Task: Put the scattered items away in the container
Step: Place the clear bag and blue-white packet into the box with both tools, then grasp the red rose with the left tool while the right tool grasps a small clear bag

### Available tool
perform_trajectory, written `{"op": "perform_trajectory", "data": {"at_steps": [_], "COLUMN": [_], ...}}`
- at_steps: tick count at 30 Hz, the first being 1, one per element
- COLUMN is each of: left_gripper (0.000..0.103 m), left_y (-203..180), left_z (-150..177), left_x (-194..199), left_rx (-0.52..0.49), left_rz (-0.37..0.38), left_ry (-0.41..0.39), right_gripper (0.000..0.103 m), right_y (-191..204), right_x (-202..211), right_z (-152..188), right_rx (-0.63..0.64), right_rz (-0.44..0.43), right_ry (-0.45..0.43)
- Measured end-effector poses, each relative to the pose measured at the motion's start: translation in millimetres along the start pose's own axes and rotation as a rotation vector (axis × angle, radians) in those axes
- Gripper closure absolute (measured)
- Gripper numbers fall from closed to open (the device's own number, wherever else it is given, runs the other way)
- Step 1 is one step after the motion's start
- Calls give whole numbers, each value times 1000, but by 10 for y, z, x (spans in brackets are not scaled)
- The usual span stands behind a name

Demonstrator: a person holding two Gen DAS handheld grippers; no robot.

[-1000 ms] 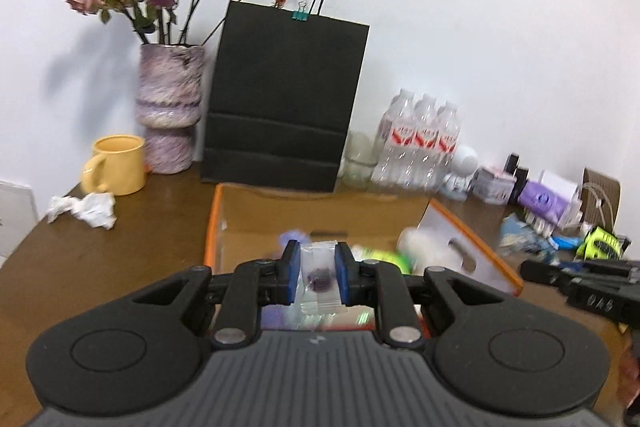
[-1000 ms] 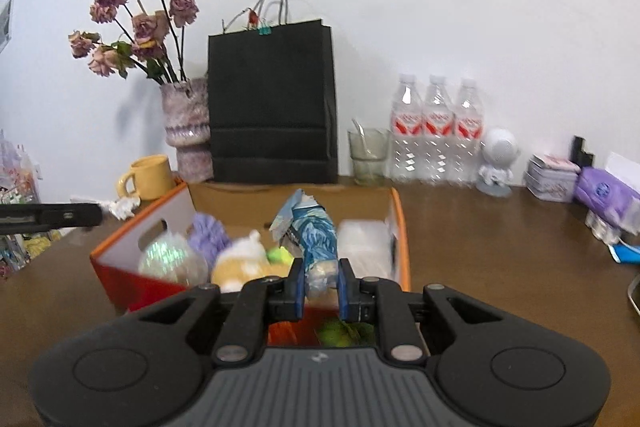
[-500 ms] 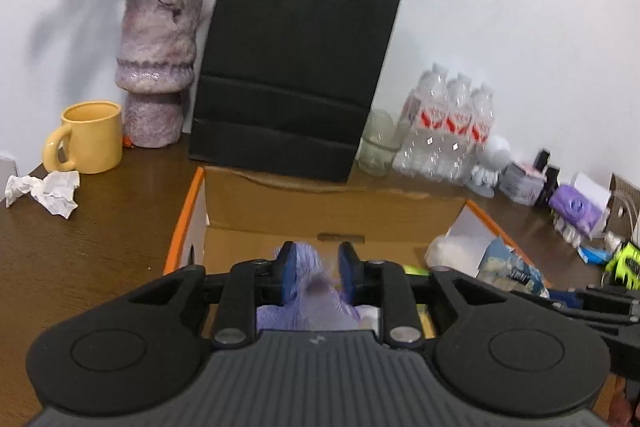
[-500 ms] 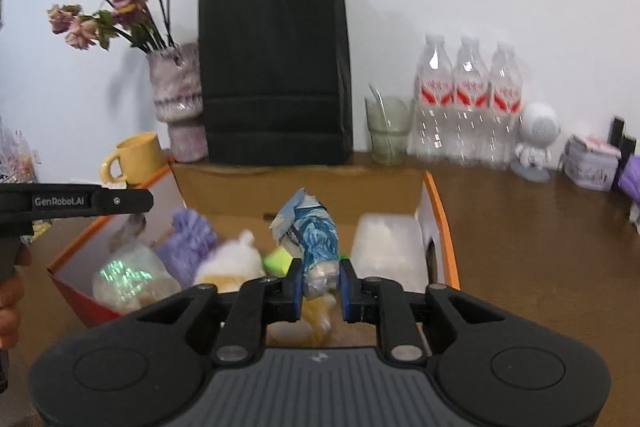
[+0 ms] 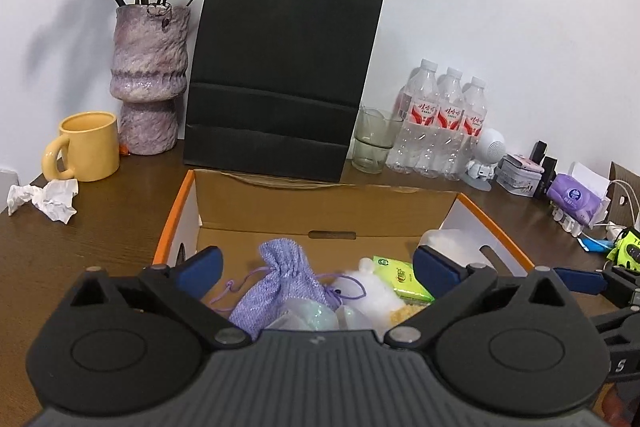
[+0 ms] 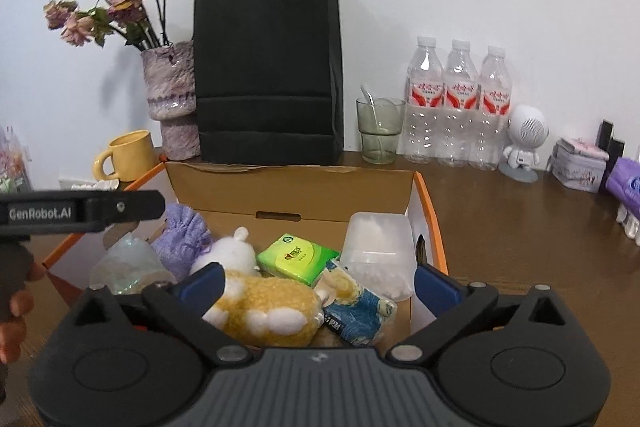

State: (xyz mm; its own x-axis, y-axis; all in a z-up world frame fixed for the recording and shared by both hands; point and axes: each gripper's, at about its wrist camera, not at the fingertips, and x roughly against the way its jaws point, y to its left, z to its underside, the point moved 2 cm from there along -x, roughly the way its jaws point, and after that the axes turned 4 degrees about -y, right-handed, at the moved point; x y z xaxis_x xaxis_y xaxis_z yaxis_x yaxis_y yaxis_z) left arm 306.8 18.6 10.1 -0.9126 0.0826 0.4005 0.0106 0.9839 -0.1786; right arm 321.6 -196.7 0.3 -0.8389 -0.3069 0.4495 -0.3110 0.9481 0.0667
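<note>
Both the left claw [image 5: 316,273] and the right claw [image 6: 318,287] gape wide, empty, over the box [image 6: 430,215]; pouch [image 5: 280,279], tissues [image 6: 298,257] and packet [image 6: 360,311] lie inside; crumpled paper [image 5: 44,199] remains on the desk [image 5: 92,227].

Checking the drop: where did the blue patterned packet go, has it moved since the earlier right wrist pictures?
Yes. The blue patterned packet has dropped from the right tongs, now open, into the box, beside the green tissue pack.

Corrugated cardboard box [image 6: 292,193], matt brown inside; knitted lilac cloth pouch [image 5: 280,283] lower centre; fluffy yellow-white plush toy [image 6: 264,311]; glossy green plastic tissue pack [image 6: 298,259]; dark wooden table [image 6: 520,227], slight sheen.
</note>
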Motion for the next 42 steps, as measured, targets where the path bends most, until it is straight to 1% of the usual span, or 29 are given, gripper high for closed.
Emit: {"op": "perform_trajectory", "data": {"at_steps": [5, 10, 15, 18, 23, 29, 34, 42], "left_gripper": [0, 0, 0, 0, 0, 0, 0, 0], "left_y": [-15, -41, -63, -58, -28, 2, 26, 112], "left_z": [12, -10, -42, -33, -7, 47, 195, 561], "left_x": [13, 71, 271, 390, 564, 820, 996, 1054], "left_rx": [-5, 1, 4, -6, 9, 0, -18, -40], "left_rz": [4, 13, 20, 15, 20, 20, 12, -6], "left_ry": [3, 3, -20, -21, -14, -24, -17, 50], "right_gripper": [2, 2, 2, 2, 2, 2, 2, 3], "right_y": [-70, -32, 49, 95, 150, 172, 119, 89], "right_x": [10, 73, 213, 308, 475, 715, 852, 816], "right_z": [-13, -38, -54, -46, -4, 155, 318, 670], "right_rx": [-37, -41, -35, -24, -12, 17, 17, 38], "right_rz": [-7, -1, -9, -9, -5, 2, 11, 19], "right_ry": [11, -2, -17, -19, -23, -22, -9, 54]}}
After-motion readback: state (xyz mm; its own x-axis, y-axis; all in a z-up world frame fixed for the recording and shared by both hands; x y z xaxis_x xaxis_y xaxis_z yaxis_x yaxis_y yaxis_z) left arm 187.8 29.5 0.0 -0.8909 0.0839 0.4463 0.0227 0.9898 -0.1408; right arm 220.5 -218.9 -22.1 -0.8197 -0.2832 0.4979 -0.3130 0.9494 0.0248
